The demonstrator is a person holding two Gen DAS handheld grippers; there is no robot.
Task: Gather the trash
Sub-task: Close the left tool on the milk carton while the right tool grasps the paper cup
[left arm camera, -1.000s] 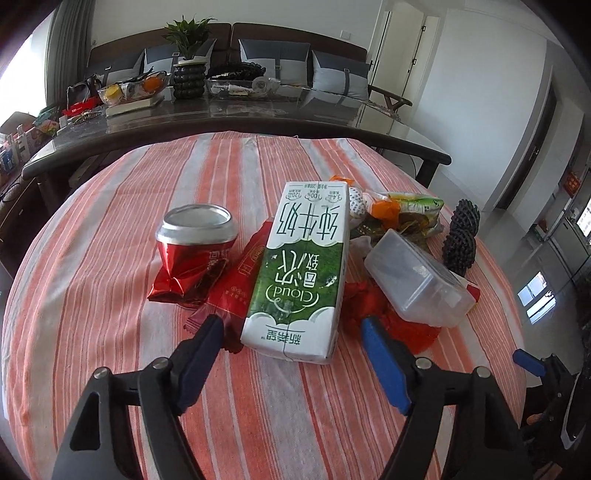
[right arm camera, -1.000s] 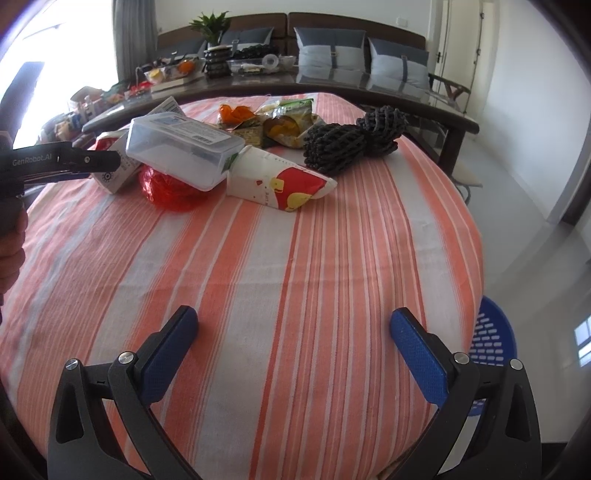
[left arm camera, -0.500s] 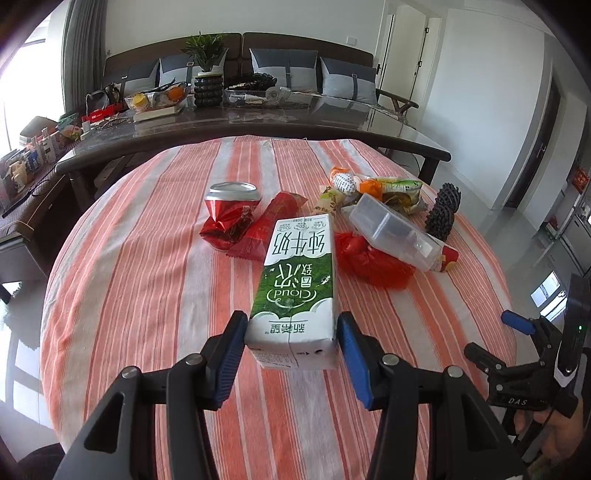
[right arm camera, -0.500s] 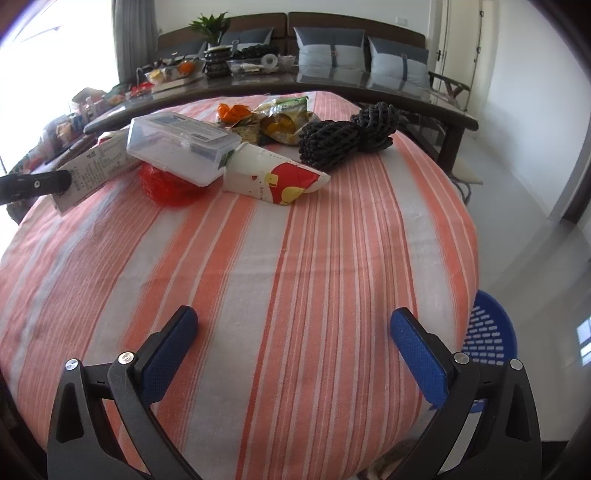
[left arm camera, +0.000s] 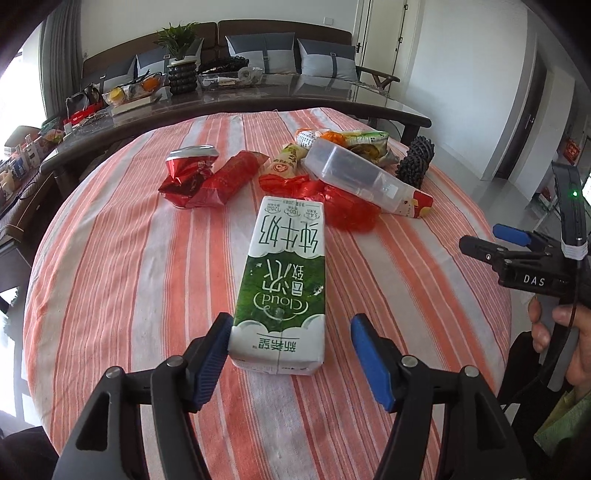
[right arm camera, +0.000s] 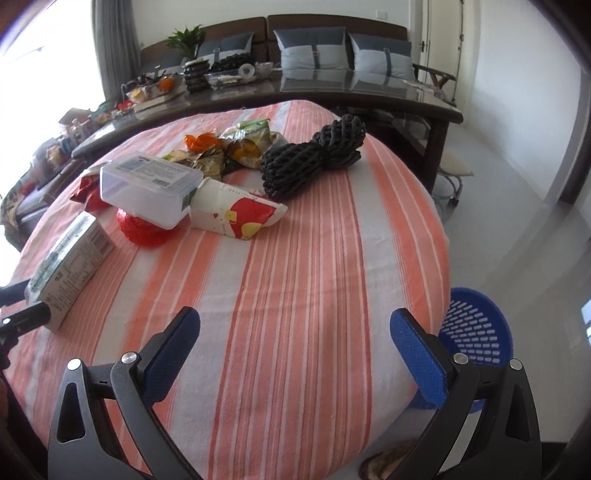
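Past my round bench (right arm camera: 306, 280) with its orange and white striped cloth stands a long dark table (left arm camera: 258, 99). On it I see a green plant (left arm camera: 177, 37) in a dark pot. Behind it is a brown sofa (right arm camera: 332, 22) with gray pillows (right arm camera: 310, 50).

Black hand-held gripper (left arm camera: 291, 352) — blue pads (left arm camera: 370, 362)

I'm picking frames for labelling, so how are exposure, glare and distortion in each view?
Left wrist view: evenly lit, the milk carton print is sharp, the window edge is bright, and the fisheye bends the tablecloth stripes. Right wrist view: the window at upper left is blown out white, washing out the clutter beneath it, while the blue basket stays clear.
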